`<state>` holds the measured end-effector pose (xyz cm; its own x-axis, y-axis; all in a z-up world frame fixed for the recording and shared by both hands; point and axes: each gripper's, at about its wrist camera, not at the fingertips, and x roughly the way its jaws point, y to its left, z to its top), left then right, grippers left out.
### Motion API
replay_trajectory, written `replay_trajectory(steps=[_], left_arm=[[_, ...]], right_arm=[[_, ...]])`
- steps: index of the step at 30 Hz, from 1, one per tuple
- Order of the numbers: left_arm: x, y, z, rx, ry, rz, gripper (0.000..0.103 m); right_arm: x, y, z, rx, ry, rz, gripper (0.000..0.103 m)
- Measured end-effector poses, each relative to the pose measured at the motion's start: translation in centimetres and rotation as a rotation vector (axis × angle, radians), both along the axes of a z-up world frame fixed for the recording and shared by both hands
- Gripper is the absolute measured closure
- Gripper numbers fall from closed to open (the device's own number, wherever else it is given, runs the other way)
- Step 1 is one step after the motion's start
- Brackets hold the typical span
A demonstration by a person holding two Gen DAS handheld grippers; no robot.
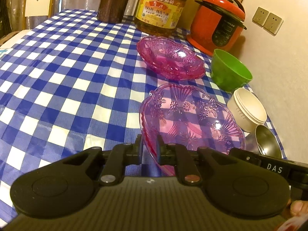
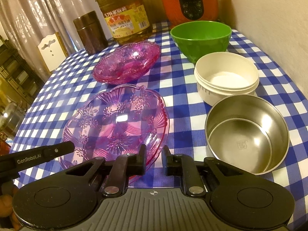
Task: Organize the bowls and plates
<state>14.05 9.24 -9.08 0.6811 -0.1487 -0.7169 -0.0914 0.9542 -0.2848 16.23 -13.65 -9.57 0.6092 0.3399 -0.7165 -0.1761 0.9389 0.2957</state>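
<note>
A clear pink glass plate (image 1: 192,119) (image 2: 117,123) lies on the checked tablecloth. My left gripper (image 1: 149,146) has its jaws around the plate's near rim, shut on it. My right gripper (image 2: 153,155) is at the same plate's near right edge, with its jaws slightly apart and nothing between them. A stack of darker pink plates (image 1: 171,57) (image 2: 127,61) sits behind. To the right stand a green bowl (image 1: 230,70) (image 2: 201,38), a white bowl (image 1: 247,109) (image 2: 226,79) and a steel bowl (image 2: 246,136) (image 1: 267,141).
A big oil bottle (image 1: 159,7) (image 2: 125,15), a brown canister (image 1: 113,2) (image 2: 90,32) and a red rice cooker (image 1: 217,21) (image 2: 190,0) stand at the back. A wall (image 1: 279,67) borders the table's right side. The checked tablecloth (image 1: 57,73) stretches to the left.
</note>
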Motion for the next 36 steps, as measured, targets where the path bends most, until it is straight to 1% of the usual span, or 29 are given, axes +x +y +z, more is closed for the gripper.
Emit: replay_trajectory(steps=[8,13,20,26,36], left_arm=[[0.4,-0.2,1.1,0.006,-0.035,0.005,0.091],[1.1,-0.3,2.3,0.012,-0.071,0.008,0.091],[2.7,-0.6,3.8,0.017,-0.11,0.007,0.091],[4.8,-0.2,4.7,0.013,-0.134,0.009,0.091],[10.0,0.6,5.9,0.017,-0.147,0.013,0.091]], right_arm=[[0.4,0.0,1.2,0.008,-0.036,0.0,0.087],[1.2,-0.1,2.4,0.004,-0.074,-0.002,0.087],[2.5,-0.3,3.6,0.014,-0.101,-0.014,0.087],[4.3,-0.1,4.6,0.019,-0.124,-0.019,0.087],[9.3,1.0,5.9,-0.003,-0.161,-0.01,0.087]])
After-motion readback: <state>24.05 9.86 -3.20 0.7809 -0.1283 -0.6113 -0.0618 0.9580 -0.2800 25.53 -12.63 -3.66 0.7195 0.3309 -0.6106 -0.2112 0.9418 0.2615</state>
